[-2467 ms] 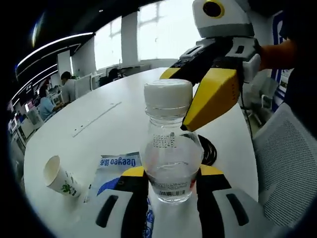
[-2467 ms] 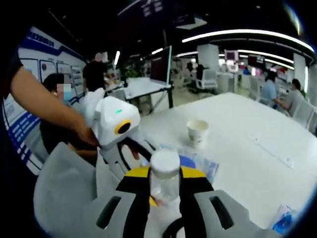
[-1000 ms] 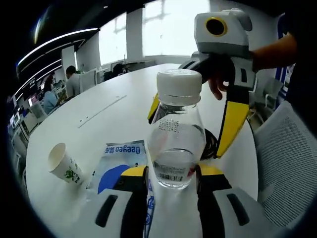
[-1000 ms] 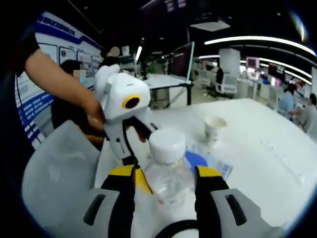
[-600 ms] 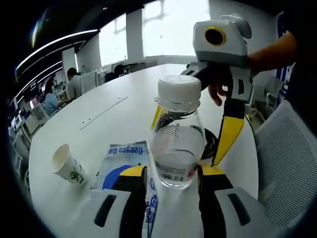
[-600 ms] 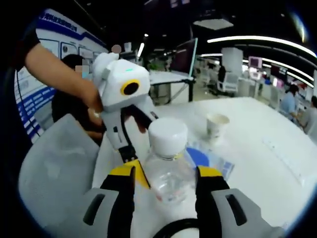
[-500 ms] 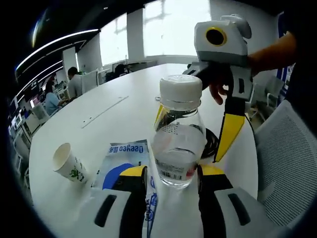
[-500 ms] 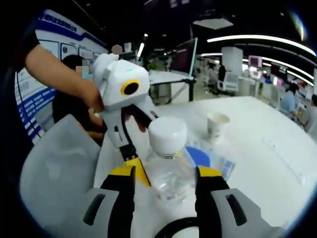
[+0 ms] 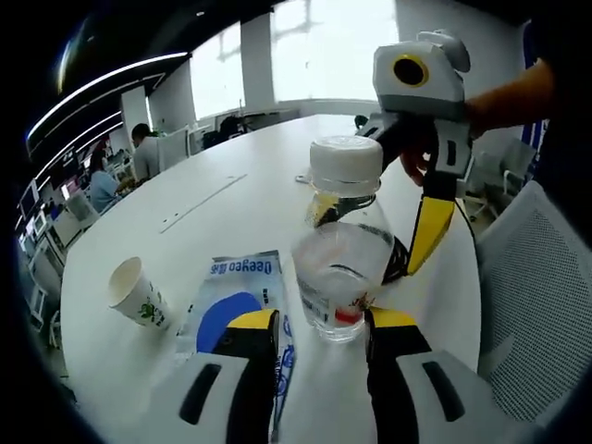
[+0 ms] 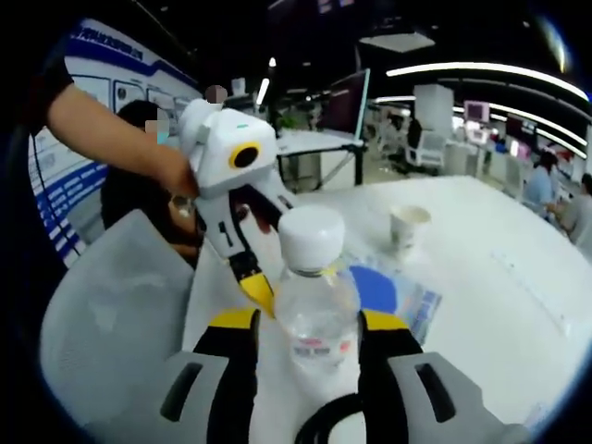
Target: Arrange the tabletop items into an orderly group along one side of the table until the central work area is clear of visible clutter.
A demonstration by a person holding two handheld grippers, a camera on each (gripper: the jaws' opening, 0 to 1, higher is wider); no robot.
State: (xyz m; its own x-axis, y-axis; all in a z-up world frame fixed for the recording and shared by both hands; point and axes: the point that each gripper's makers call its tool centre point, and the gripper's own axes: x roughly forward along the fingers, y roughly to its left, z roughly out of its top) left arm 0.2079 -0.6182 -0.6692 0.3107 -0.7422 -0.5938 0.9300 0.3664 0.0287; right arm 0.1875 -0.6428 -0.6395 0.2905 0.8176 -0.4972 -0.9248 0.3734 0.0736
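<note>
Big white tabletop (image 9: 240,203) with a grey mesh chair (image 9: 536,305) pulled up at its edge. A blue-and-white packet (image 9: 242,301) lies flat on it, touching the clear bottle (image 9: 340,268) with the white cap, which stands upright near the edge. Left hand-held gripper (image 9: 310,344) has its jaws spread either side of the bottle's base, right hand-held gripper (image 10: 307,344) the same, can't tell if either touches. Paper cup (image 9: 137,294) stands beside the packet.

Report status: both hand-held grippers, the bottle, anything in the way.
Left hand-held gripper and right hand-held gripper both straddle the bottle, grip unclear. Bottle upright on the table. Nearby: blue packet, paper cup.
</note>
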